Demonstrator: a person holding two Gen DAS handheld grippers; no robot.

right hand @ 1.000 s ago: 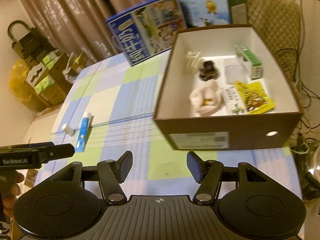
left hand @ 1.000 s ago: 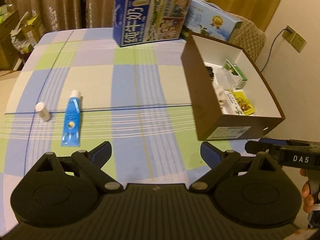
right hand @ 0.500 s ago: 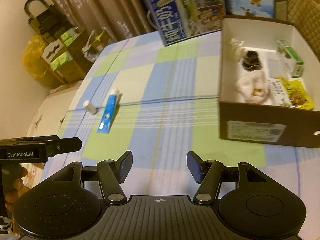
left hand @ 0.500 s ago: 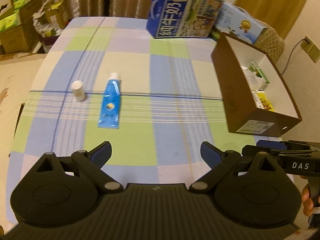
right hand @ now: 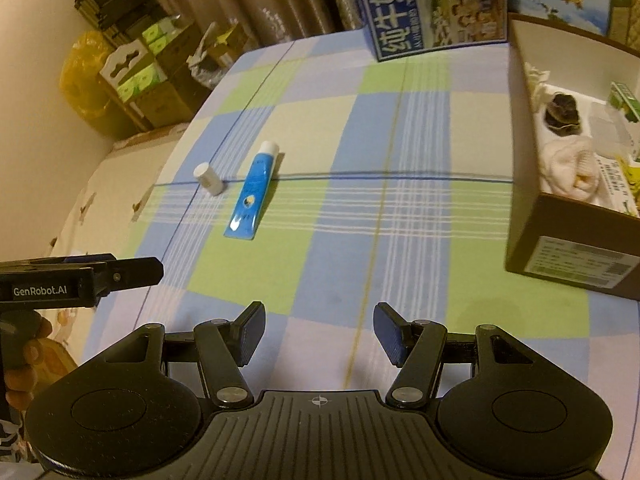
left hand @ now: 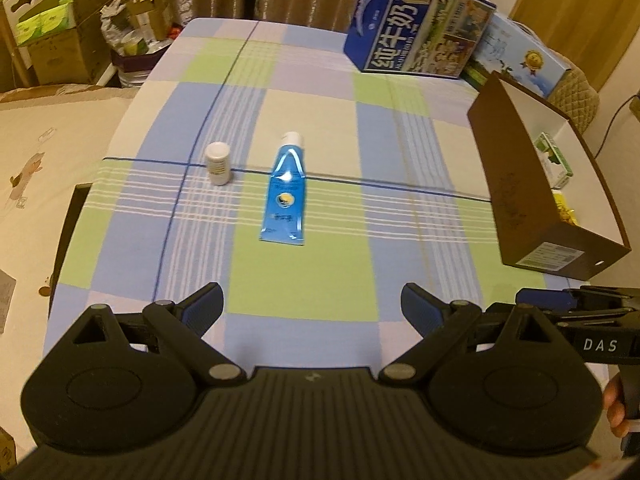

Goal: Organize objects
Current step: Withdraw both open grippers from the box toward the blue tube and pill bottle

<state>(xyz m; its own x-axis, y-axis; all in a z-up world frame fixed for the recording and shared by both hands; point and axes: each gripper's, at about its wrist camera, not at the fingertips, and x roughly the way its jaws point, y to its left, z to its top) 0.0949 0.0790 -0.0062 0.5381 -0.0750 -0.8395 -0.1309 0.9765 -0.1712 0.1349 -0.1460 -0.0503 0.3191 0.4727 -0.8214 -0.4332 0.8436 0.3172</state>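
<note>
Two things left on your desk (left hand: pixel 400 152): tube (left hand: pixel 285 196), bottle (left hand: pixel 217 163). Both grippers wide, empty; straddle the tube's middle, then box (left hand: pixel 516 196) it.

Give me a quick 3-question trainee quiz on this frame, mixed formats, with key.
1. True or false: the blue tube lies flat on the checked tablecloth with its white cap pointing away from the grippers.
2. Multiple choice: the small white bottle stands (A) inside the brown box, (B) on the cloth beside the tube, apart from it, (C) on top of the tube.
3. Fill in: the left gripper and the right gripper are both ____ and hold nothing.

Key: 1 true; 2 B; 3 open. The brown box already holds several items at the table's right side.
</note>
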